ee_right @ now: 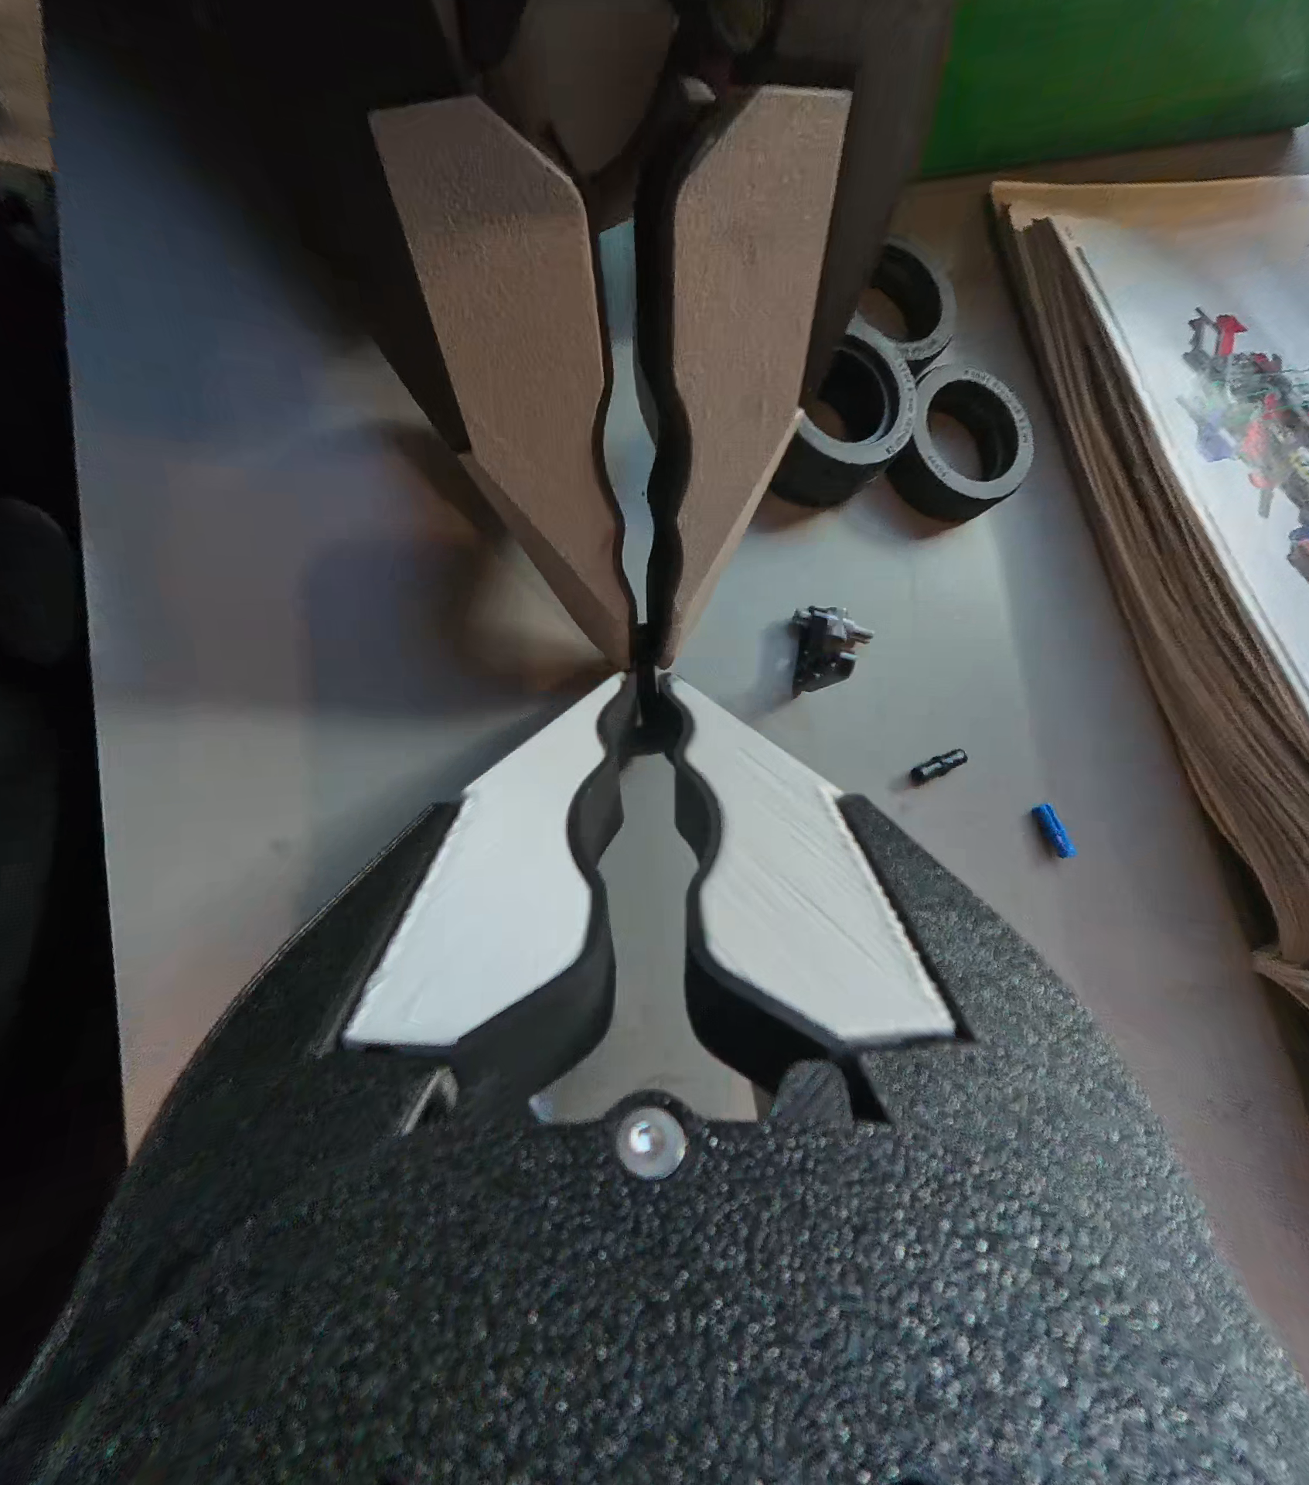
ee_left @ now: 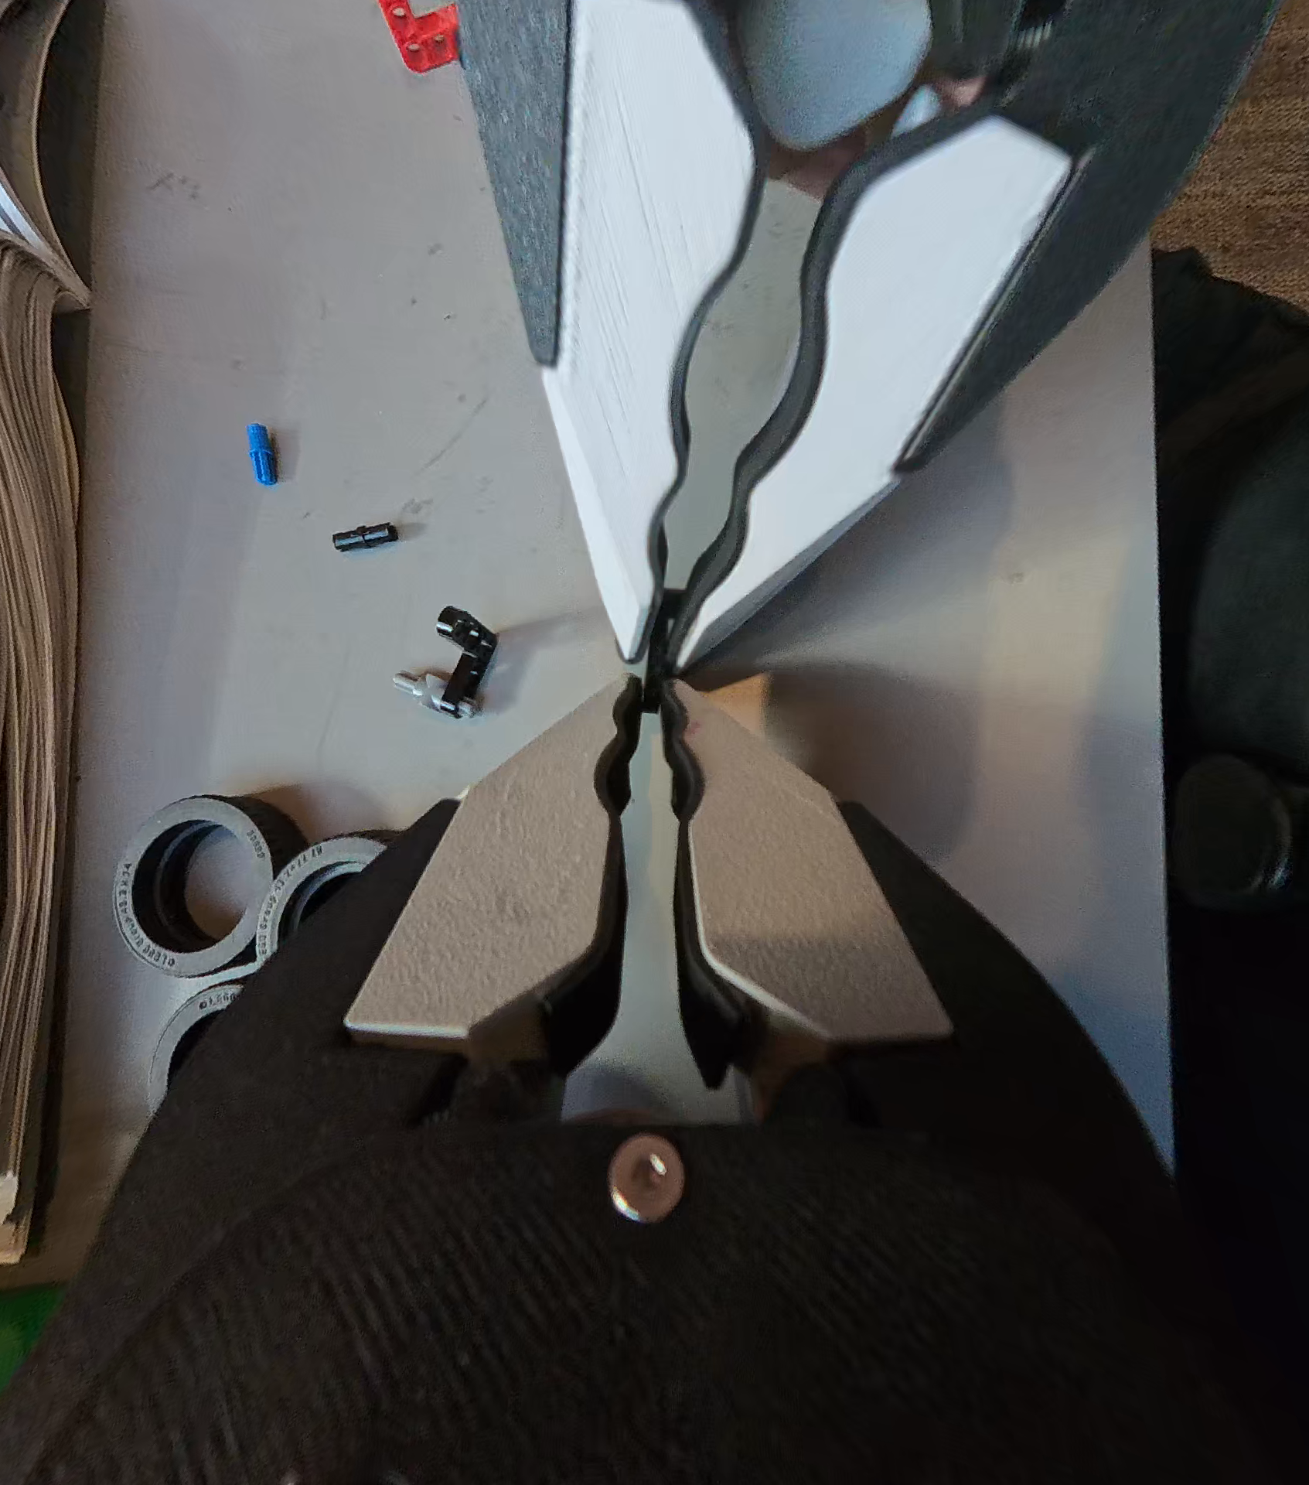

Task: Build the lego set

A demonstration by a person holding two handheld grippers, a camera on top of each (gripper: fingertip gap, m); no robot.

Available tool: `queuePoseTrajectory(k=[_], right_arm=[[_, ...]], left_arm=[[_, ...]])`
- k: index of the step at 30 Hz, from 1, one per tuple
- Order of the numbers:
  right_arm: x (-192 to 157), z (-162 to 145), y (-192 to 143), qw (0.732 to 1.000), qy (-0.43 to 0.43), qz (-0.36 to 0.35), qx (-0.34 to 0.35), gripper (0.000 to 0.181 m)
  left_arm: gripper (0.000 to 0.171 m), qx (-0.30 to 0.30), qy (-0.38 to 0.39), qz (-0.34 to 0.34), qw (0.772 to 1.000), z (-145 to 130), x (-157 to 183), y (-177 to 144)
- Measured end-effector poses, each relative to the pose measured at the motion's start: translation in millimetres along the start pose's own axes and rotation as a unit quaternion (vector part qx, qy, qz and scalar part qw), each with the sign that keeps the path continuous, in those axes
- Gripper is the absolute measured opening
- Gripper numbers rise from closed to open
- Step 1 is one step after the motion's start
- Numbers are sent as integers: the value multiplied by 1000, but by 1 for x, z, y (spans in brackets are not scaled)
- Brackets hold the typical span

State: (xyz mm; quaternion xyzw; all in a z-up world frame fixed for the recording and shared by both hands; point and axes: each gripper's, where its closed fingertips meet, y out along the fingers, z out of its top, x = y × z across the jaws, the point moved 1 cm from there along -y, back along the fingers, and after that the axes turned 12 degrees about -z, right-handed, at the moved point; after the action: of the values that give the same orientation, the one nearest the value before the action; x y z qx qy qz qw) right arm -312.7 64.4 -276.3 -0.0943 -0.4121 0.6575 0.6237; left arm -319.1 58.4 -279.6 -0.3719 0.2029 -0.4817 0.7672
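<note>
My left gripper (ee_left: pixel 652 697), with tan fingers, and my right gripper (ee_right: pixel 644 697), with white fingers, meet tip to tip above the grey table (ee_left: pixel 956 643). Both are shut on a small black Lego piece (ee_left: pixel 659 671) pinched between the two pairs of tips. It also shows in the right wrist view (ee_right: pixel 644 667). I cannot tell whether it is one piece or two joined ones. The right gripper (ee_left: pixel 664 643) comes in from the top of the left wrist view. The left gripper (ee_right: pixel 647 641) comes in from the top of the right wrist view.
On the table lie a blue pin (ee_left: pixel 260 455), a black pin (ee_left: pixel 366 537), a small black-and-grey assembly (ee_left: pixel 458 663), several black tyres (ee_left: pixel 193 884) and a red piece (ee_left: pixel 418 32). An open instruction booklet (ee_right: pixel 1237 482) and a green box (ee_right: pixel 1117 72) sit beyond. The table edge (ee_left: pixel 1157 723) is close. Less than 4 cm separates the two grippers' tips. Left tips and right tips are each some 8 cm from the black pin (ee_left: pixel 366 537). Seen from the right wrist view (ee_right: pixel 934 763) as well.
</note>
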Motion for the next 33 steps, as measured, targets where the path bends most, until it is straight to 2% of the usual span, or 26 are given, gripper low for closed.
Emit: queuePoseTrajectory(k=[2, 4, 8, 10, 13, 15, 16, 18, 20, 23, 25, 29, 33], right_arm=[[-1, -2, 1, 1000, -1, -2, -7, 4], [1, -4, 0, 1000, 11, -5, -14, 3], [6, -13, -7, 999, 23, -19, -20, 3], [6, -17, -9, 999, 37, -13, -23, 3], [9, -18, -9, 998, 53, -10, -17, 3], [9, -20, -9, 998, 58, -4, -23, 3], [9, -20, -10, 998, 55, -3, -23, 3], [9, -20, -13, 999, 47, -4, -20, 3], [9, -22, -14, 999, 39, -4, -19, 3], [8, -24, -14, 999, 45, 4, -14, 3], [7, -26, -15, 999, 43, 8, -11, 3], [7, -27, -18, 1000, 26, 0, -14, 5], [5, -30, -22, 1000, 7, -8, -13, 6]], left_arm=[[3, -2, -9, -4, 1000, -1, 0, 0], [12, -13, -10, -20, 1000, -3, 3, -4], [15, -2, 8, 0, 1000, 6, -11, -30], [17, -24, 5, 9, 1000, 9, -27, -38], [20, -67, 5, -32, 997, 11, -37, -32], [22, -127, -18, -34, 991, 7, -41, -31], [19, -143, -25, -40, 989, 10, -38, -32], [2, -140, -29, -44, 989, 19, -29, -35], [0, -127, -20, -25, 991, 28, -31, -39], [1, -130, -35, 46, 990, 34, -54, -44], [0, -141, -49, 43, 988, 36, -59, -38], [0, -208, -68, 48, 975, 20, -71, -23], [0, -247, -57, 45, 966, 8, -73, -12]])
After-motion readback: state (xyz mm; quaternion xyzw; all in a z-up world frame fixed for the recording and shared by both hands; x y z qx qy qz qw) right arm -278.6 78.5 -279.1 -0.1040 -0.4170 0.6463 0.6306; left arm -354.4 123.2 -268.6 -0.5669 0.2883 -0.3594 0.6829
